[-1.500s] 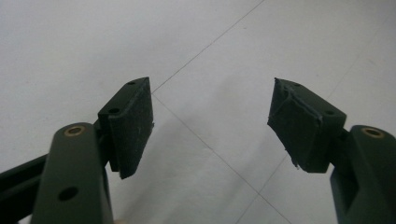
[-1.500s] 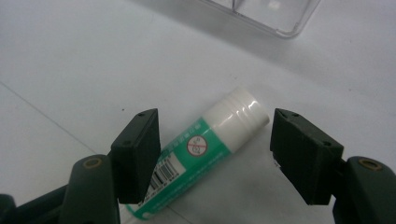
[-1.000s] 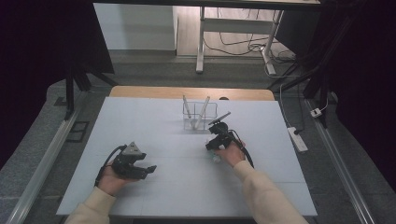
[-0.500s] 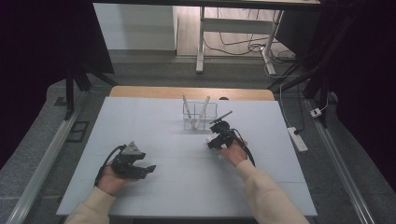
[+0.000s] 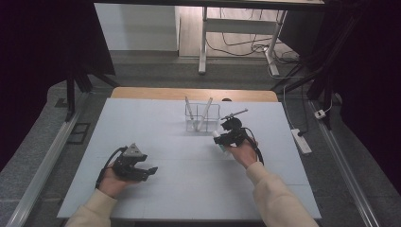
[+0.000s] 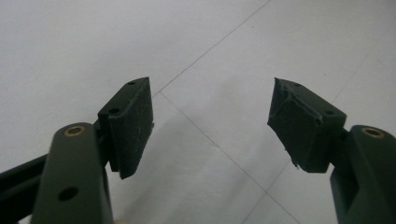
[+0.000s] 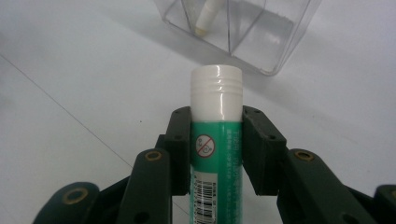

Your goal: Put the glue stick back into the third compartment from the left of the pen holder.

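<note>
Centre-right of frame: right tongs (image 7: 217, 154) clamp glue stick (image 7: 215, 140), carry step; next, lift into clear organiser (image 5: 202, 118). Left tongs (image 6: 210, 126) wide open, empty.

I read the glue stick (image 7: 215, 154) as a green-labelled tube with a white ribbed cap, barcode and round prohibition symbol on its label; it is clamped between the right gripper's (image 7: 216, 140) jaws, cap end pointing toward the clear plastic organizer (image 7: 243, 32) near it on the table.
</note>
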Action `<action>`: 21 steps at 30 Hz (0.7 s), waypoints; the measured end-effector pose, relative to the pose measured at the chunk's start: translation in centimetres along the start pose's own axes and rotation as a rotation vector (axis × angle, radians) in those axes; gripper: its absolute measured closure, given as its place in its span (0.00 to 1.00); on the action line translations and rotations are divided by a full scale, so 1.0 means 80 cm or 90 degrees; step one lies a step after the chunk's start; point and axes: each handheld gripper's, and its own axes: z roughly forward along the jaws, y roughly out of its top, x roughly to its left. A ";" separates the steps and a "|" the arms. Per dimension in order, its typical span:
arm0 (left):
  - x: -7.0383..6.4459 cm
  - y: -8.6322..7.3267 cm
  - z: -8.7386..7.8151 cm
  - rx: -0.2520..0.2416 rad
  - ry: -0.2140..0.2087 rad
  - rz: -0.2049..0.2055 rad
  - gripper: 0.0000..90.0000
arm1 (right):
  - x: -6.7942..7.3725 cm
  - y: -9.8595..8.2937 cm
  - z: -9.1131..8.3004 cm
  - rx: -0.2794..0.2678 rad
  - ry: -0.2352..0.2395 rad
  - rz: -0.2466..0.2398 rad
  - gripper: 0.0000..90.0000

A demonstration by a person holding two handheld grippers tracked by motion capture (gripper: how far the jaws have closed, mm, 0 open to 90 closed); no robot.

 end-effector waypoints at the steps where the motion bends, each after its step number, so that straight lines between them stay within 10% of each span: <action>1: 0.000 0.000 0.000 -0.001 0.000 -0.001 0.34 | -0.001 0.000 -0.002 -0.006 0.003 -0.002 0.72; 21: 0.001 0.000 -0.001 -0.005 -0.001 0.001 0.34 | -0.005 0.007 -0.039 -0.104 0.022 -0.021 0.72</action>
